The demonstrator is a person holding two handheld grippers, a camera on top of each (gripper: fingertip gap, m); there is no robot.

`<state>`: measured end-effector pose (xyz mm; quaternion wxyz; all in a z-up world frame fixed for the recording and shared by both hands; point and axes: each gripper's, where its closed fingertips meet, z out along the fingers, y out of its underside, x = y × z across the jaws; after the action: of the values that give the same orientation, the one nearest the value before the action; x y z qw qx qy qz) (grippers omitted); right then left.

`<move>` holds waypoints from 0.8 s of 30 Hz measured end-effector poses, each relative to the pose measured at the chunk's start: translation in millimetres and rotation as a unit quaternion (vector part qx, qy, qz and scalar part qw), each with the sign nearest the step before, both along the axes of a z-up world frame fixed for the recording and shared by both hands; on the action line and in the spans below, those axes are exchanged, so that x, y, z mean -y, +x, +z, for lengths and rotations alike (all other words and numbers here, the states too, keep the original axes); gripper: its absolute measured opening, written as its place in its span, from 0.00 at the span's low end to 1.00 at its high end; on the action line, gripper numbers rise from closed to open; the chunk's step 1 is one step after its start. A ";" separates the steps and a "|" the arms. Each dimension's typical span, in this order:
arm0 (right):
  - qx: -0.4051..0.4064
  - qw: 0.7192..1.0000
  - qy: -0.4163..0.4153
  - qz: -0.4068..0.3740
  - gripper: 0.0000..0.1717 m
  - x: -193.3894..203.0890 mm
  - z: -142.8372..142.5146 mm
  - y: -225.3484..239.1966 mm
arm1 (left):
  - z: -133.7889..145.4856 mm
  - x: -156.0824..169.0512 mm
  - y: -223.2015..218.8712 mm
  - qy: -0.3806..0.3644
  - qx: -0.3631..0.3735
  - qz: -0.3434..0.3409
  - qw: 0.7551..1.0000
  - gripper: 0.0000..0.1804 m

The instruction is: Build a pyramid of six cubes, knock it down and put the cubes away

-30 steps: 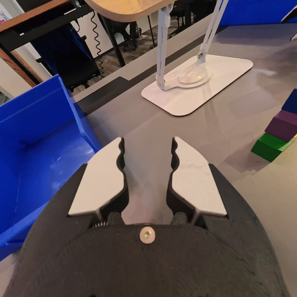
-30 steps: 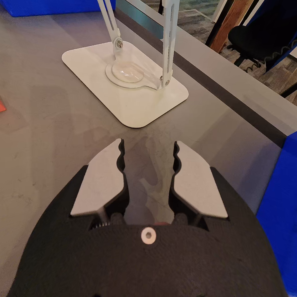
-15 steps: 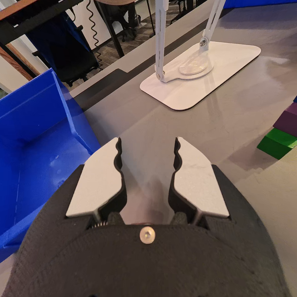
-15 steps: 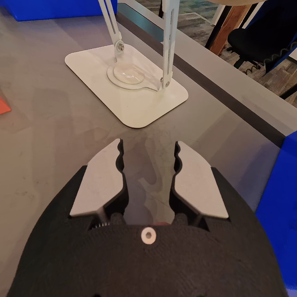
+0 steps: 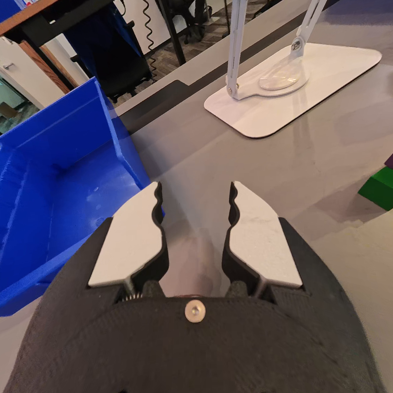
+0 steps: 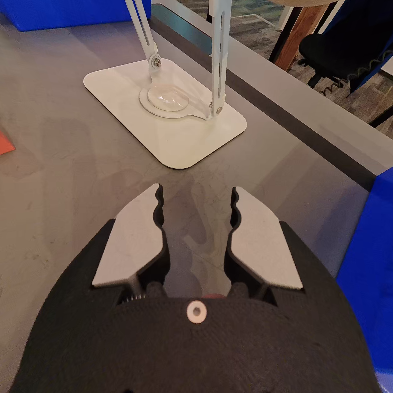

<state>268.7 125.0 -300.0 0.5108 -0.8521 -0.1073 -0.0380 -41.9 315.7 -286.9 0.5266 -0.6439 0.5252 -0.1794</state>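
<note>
Grey table (image 5: pixel 276 170) — blue bin (image 5: pixel 63 170), white stand base (image 5: pixel 297 85), green cube (image 5: pixel 378 189), orange cube (image 6: pixel 5 144)

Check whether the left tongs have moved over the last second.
Yes. The left tongs swung left: the green cube slid toward the frame's right edge, and the blue bin fills more.

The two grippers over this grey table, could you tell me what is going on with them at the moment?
A person holds both. The left gripper and right gripper are open with nothing between their fingers, above bare table near a white stand base. A green cube with a purple cube above it shows at the left view's right edge, and an orange block corner at the right view's left edge. The blue bin beside the left gripper looks empty as far as visible.
</note>
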 end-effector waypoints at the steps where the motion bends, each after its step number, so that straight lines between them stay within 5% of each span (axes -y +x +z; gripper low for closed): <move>1: 0.000 1.000 -0.001 0.000 0.36 0.2 -0.2 0.2 | 0.3 -1.5 -1.6 0.010 -0.006 0.007 1.000 0.33; 24: 0.011 1.000 -0.005 -0.004 0.33 10.4 -1.9 11.1 | 8.4 -0.7 -41.8 0.011 0.015 0.090 0.996 0.28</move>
<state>279.8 114.6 -301.9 0.5053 -0.8546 -0.1097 -0.0491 -83.6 316.4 -278.5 0.5556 -0.6803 0.4585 -0.1353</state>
